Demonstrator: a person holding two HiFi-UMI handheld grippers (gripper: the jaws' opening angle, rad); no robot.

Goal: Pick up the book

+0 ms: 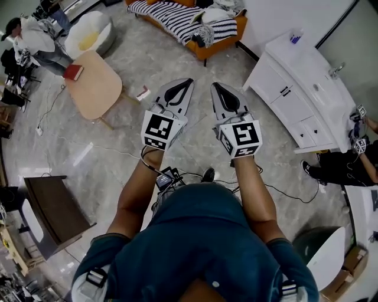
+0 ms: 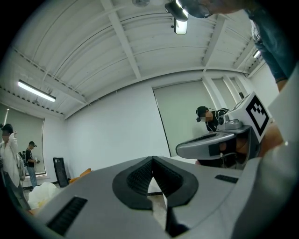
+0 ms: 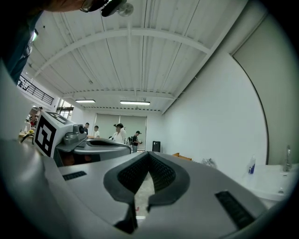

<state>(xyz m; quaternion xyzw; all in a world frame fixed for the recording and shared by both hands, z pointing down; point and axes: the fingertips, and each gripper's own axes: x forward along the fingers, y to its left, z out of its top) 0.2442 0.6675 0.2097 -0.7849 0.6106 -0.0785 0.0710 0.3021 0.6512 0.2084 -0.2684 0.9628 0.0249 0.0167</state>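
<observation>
**Head view.** We see the left gripper (image 1: pixel 186 82) and the right gripper (image 1: pixel 216 87) held side by side in front of the person, above a grey floor (image 1: pixel 118 153). Both point level toward a striped sofa (image 1: pixel 177 17). Each pair of jaws is pressed together with nothing between them. The book (image 1: pixel 73 72), red, lies on a light wooden table (image 1: pixel 97 91) at the tabletop's far left corner. It is well apart from both grippers and to the left of the left one. A white cabinet (image 1: pixel 295 82) stands at the right.

**Left gripper view.** We look along the left gripper (image 2: pixel 153 159). Its ribbed pads (image 2: pixel 138 177) meet at the tips and grip nothing. The right gripper (image 2: pixel 210 145) shows just beside it, on the right.

**Right gripper view.** We look along the right gripper (image 3: pixel 148 155). Its jaws are likewise closed and empty, and the left gripper (image 3: pixel 100 145) lies alongside on the left.
</observation>
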